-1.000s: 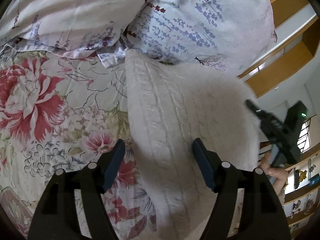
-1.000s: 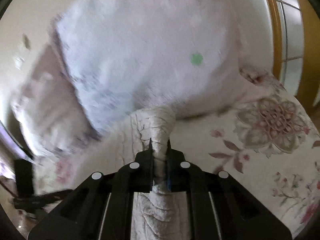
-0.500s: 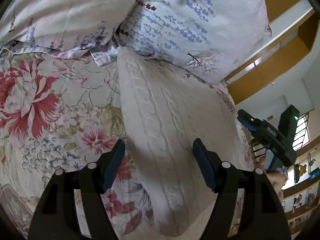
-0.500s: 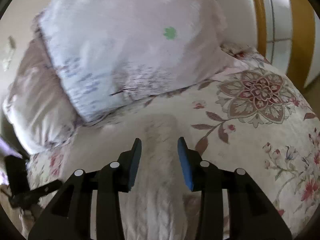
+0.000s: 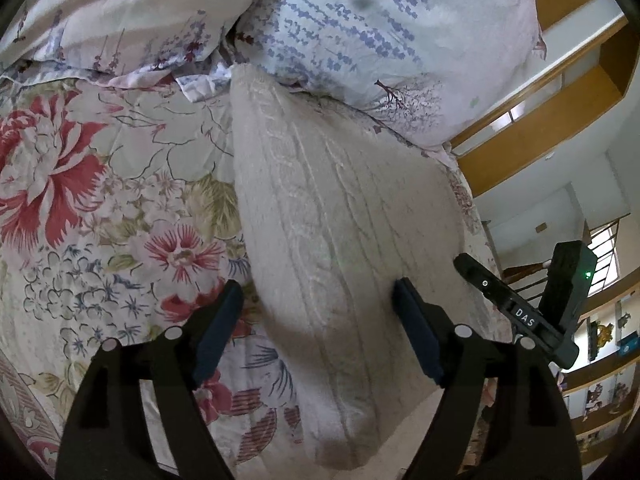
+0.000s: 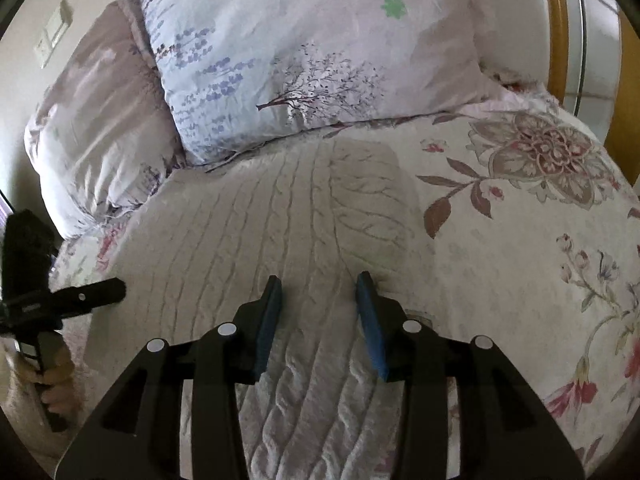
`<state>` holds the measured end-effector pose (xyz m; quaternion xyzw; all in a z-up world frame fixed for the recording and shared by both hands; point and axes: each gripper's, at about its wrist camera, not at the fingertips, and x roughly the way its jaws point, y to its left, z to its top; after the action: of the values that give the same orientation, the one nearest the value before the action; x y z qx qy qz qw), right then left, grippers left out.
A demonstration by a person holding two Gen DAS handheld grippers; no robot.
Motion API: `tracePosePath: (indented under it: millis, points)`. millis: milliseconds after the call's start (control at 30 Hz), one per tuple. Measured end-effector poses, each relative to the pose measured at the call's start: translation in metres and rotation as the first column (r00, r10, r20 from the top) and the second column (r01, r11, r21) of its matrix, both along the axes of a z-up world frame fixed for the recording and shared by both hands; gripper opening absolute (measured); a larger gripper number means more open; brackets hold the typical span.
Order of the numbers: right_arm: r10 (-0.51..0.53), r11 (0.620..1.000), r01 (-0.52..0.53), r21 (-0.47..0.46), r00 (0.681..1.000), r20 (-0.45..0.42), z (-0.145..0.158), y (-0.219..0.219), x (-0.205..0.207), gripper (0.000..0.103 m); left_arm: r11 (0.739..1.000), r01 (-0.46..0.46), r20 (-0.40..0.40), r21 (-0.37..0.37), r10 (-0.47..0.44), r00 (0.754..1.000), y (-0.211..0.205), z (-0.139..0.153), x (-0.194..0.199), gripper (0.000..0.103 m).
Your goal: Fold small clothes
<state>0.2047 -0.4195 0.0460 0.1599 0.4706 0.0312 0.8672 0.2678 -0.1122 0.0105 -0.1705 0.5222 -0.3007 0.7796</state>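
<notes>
Left wrist: cream knit garment (image 5: pixel 320 232) flat on floral bedspread (image 5: pixel 100 200), long axis running toward pillows (image 5: pixel 380 32). Left gripper (image 5: pixel 318 304) spread, empty. Right wrist alone shows right gripper (image 6: pixel 318 288) parted, empty, over knit.

Cream cable-knit garment (image 5: pixel 340 216) of soft, ribbed, matt wool-like cloth, flower-printed quilted bedspread (image 5: pixel 100 208) of smooth matt cotton, lavender-print pillow (image 6: pixel 304 52) in thin creased cloth, matt black plastic left gripper (image 5: pixel 318 312) with blue pads (image 5: pixel 416 340), glossy orange-brown wooden frame (image 5: pixel 532 132)
</notes>
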Motion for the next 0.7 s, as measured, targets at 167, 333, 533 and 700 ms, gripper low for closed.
tracePosePath:
  millis: [167, 333, 533, 700]
  points:
    - [-0.083, 0.984, 0.081, 0.156, 0.997, 0.005, 0.012, -0.026, -0.004, 0.085, 1.000, -0.009, 0.000, -0.018, 0.009, 1.000, 0.005, 0.002, 0.001, 0.079]
    - [-0.159, 0.940, 0.166, 0.298, 0.986, -0.048, 0.004, -0.054, 0.002, 0.085, 0.999, -0.005, -0.024, -0.033, 0.005, 1.000, 0.005, -0.001, 0.001, 0.080]
    - [-0.175, 0.883, 0.215, 0.417, 0.975, -0.133, -0.023, -0.068, 0.014, 0.085, 1.000, 0.004, 0.001, -0.009, -0.004, 1.000, -0.004, 0.003, 0.004, 0.081]
    - [-0.166, 0.867, 0.222, 0.446, 0.973, -0.163, -0.035, -0.069, 0.022, 0.085, 0.999, 0.018, 0.041, 0.033, -0.019, 0.999, -0.014, 0.006, 0.004, 0.081]
